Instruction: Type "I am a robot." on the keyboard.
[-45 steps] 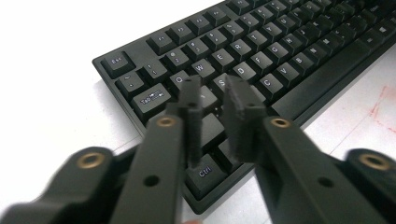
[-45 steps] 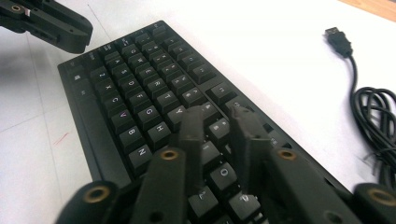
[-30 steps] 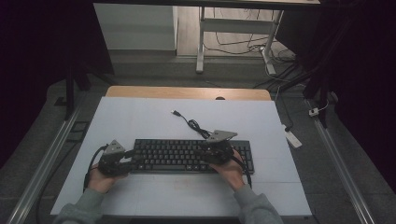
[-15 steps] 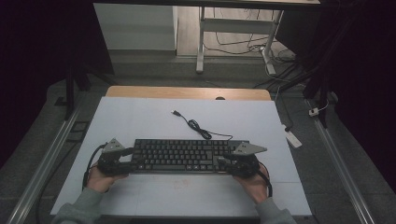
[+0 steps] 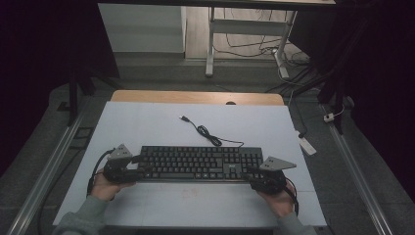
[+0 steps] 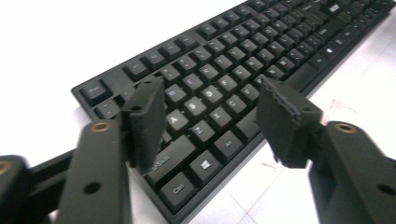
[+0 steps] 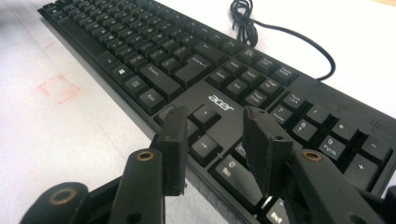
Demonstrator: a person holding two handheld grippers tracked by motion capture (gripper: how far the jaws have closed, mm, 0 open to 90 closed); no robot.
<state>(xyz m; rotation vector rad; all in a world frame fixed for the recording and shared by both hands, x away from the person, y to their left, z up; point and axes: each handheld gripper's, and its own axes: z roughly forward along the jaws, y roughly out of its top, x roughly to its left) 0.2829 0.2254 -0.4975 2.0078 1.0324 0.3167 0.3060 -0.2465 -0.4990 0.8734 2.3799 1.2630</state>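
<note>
A black Acer keyboard [image 5: 195, 164] lies flat across the white mat, and its cable [image 5: 210, 136] curls toward the far side. My left gripper [image 5: 145, 164] reaches over the keyboard's left end. In the left gripper view its jaws [image 6: 212, 88] stand apart above the letter keys [image 6: 205, 98], have just been closing, and hold nothing. My right gripper [image 5: 250, 174] is at the keyboard's right end. In the right gripper view its jaws [image 7: 215, 114] straddle the arrow keys [image 7: 205, 114] near the front edge, have just been opening, and grip nothing.
A white power adaptor [image 5: 307, 145] lies off the mat's right edge. A strip of wooden tabletop [image 5: 195, 97] shows beyond the mat. Faint red marks [image 7: 58, 88] are on the mat in front of the keyboard. Metal rails [image 5: 46, 166] run along both sides.
The right hand has slid its gripper rightward along the keyboard, from over the keys near the middle to the right end. The left gripper has stayed at the left end.
</note>
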